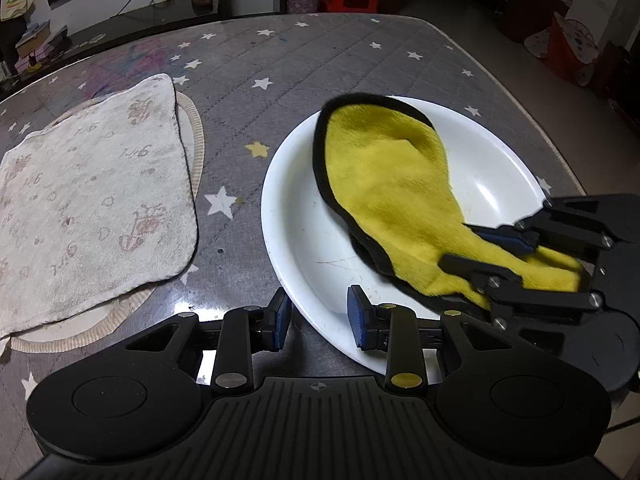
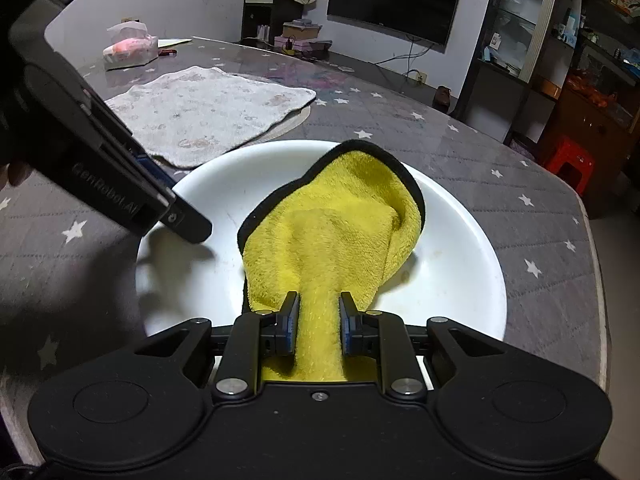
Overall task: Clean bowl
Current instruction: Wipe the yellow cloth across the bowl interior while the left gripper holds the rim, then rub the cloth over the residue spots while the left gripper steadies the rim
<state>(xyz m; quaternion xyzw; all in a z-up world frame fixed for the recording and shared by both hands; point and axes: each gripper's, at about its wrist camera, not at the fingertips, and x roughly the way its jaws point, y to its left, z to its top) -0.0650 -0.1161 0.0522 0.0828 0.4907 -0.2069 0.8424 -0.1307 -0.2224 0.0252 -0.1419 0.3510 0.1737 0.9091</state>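
Two things matter here, the bowl (image 1: 304,216) and the yellow cloth (image 2: 332,236), and they handle in opposite ways. The bowl is white, wide and shallow, glossy under the room light, and sits on the star-patterned tabletop (image 1: 248,60) beside a pale towel (image 1: 92,200). I judge it hard, smooth and breakable, likely to skid on this shiny surface if pushed sideways, so it wants steadying at the rim. My left claw (image 1: 318,318) straddles the near rim, one pad outside and one over the inside; I judge its jaws pressed on that rim, though from the left view I cannot see the contact itself.

The cloth is plush, floppy and light, edged in black. It lies draped inside the bowl, spread across the bottom and up toward the far wall. My right claw (image 2: 319,322) pinches a bunched neck of it between both pads, with the rest fanned out ahead.

Soft as it is, the cloth will fold and drag rather than push, so pulling strokes should wipe better. Gripping a gathered wad, as now, seems right; a single edge would likely slip free.
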